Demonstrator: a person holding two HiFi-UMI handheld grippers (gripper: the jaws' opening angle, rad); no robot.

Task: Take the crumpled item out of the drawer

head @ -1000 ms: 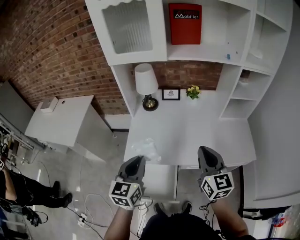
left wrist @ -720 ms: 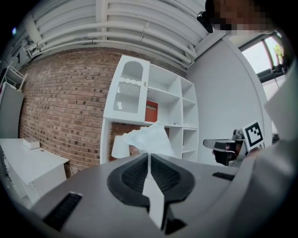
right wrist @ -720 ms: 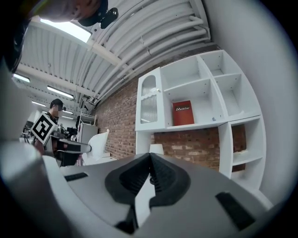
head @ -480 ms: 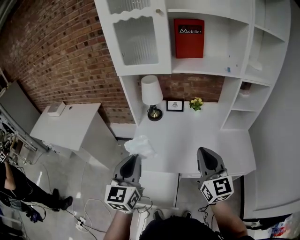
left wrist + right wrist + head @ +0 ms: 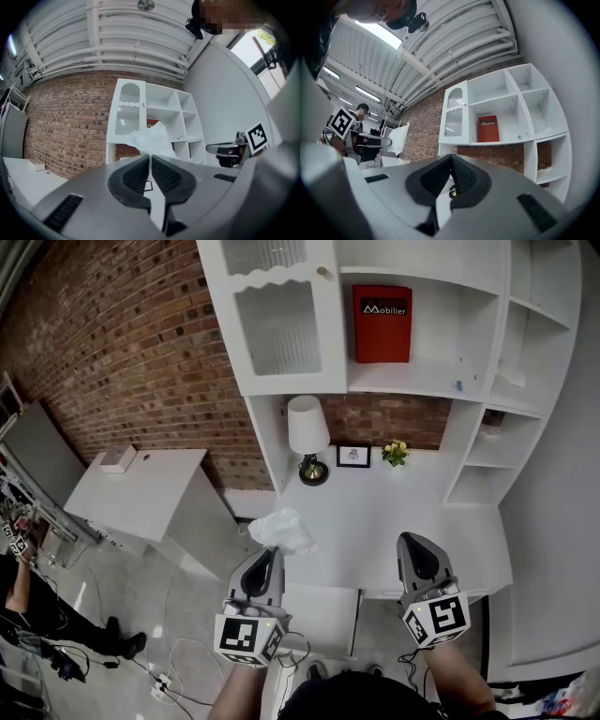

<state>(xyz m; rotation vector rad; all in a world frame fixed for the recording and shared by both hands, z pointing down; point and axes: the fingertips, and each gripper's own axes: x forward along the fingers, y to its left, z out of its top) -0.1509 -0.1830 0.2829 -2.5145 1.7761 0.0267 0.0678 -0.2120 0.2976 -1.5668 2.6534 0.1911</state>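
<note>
The crumpled item (image 5: 281, 529) is a white, thin wad, held in the air over the front left corner of the white desk (image 5: 403, 521). My left gripper (image 5: 271, 556) is shut on its lower edge; in the left gripper view the wad (image 5: 152, 139) sticks up from the closed jaws (image 5: 150, 157). My right gripper (image 5: 413, 543) hovers over the desk's front right part, shut and empty (image 5: 451, 157). Its view shows the left gripper with the wad (image 5: 397, 138) at the far left. The white drawer (image 5: 323, 613) stands pulled out below the desk's front edge, between the two grippers.
On the desk's back stand a white lamp (image 5: 307, 435), a small picture frame (image 5: 353, 456) and a yellow flower pot (image 5: 395, 451). A red book (image 5: 382, 324) sits on the shelf above. A white side table (image 5: 141, 495) stands left. Cables (image 5: 169, 676) lie on the floor, near a person's legs (image 5: 56, 629).
My left gripper has carried the wad up and slightly left, from over the desk's front edge toward its left corner. The head view has tilted. The right gripper has barely moved.
</note>
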